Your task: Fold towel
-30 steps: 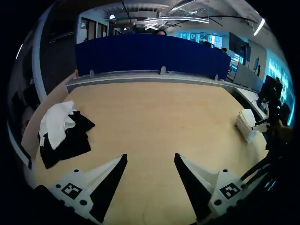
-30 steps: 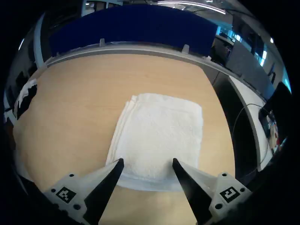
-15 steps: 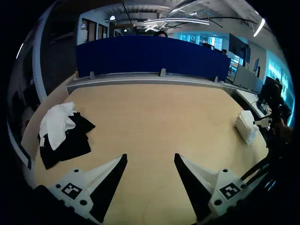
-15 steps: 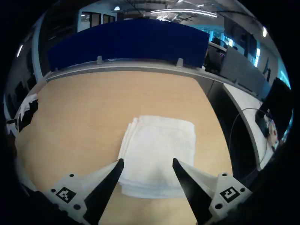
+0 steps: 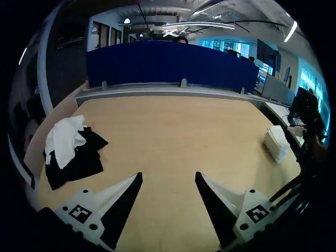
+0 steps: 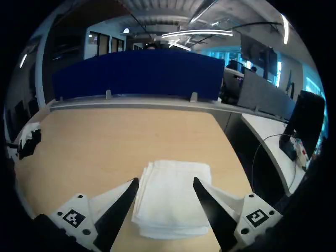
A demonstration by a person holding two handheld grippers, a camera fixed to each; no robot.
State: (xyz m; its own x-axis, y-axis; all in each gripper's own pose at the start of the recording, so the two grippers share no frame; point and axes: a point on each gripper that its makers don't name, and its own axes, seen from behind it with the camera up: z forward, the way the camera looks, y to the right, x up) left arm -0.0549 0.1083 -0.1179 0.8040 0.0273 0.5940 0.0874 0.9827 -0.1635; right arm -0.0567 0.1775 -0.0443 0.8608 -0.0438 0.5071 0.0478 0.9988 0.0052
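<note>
Your left gripper had its fingers spread wide, with nothing between them but bare desk. Neither finger touched any cloth. You held that gripper low and roughly level over the near part of the desk, well apart from the folded towel and pointing past it toward the blue partition. From that gripper's camera the white towel sat far off to the right, near the desk's right edge.

Your right gripper was just as wide open and gripped nothing. The towel lay flat on the desk as a neat, stacked square, directly below and between the two fingers. Its left and right edges ran close to the fingers' inner sides. I could not tell whether the tips rested on it, but the fingers were not pressing in on it from both sides. You held this gripper tilted only slightly downward, so its view ran over the towel to the partition.

A loose heap of black and white cloth lay at the opposite side of the desk from the towel, and in the right gripper view that heap sat far to the towel's left. A dark monitor stood on the neighbouring desk to the towel's right.
</note>
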